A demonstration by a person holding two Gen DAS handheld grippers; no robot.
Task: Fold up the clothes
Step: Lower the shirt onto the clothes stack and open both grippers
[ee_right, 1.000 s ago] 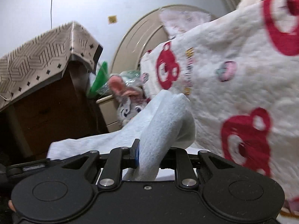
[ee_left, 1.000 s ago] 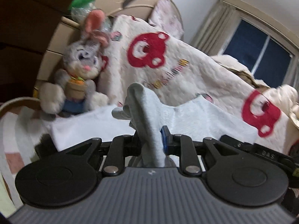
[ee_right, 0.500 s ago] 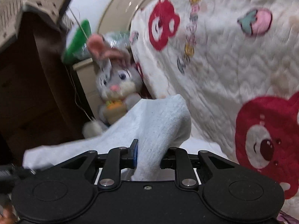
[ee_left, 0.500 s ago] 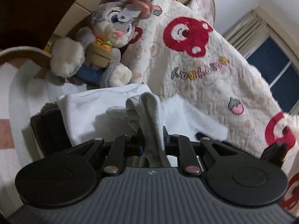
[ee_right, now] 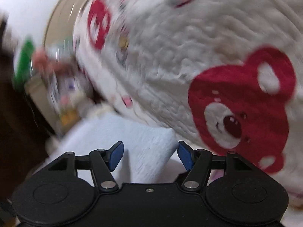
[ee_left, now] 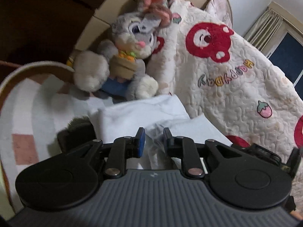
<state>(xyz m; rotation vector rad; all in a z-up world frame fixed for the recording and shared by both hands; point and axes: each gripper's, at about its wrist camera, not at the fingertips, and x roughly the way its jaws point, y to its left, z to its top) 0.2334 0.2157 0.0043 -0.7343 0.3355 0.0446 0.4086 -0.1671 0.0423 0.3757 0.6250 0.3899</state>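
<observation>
A pale white garment [ee_left: 144, 113] lies folded on the bed against the quilt. My left gripper [ee_left: 153, 139] is low over its near edge, shut on a crumpled bit of the fabric. In the right wrist view the same garment [ee_right: 132, 130] lies flat with a squared corner. My right gripper [ee_right: 150, 153] stands wide open around it, and its blue pads [ee_right: 184, 155] are clear of the cloth. That view is blurred by motion.
A grey plush rabbit [ee_left: 130, 43] sits just behind the garment. A white quilt with red bears [ee_left: 227, 79] is heaped on the right. A dark folded cloth [ee_left: 75, 132] pokes out under the garment's left side, on a striped sheet [ee_left: 37, 109].
Both grippers have dropped and brought the garment down onto the bed. The right gripper has opened and let go of the fabric, while the left still pinches it.
</observation>
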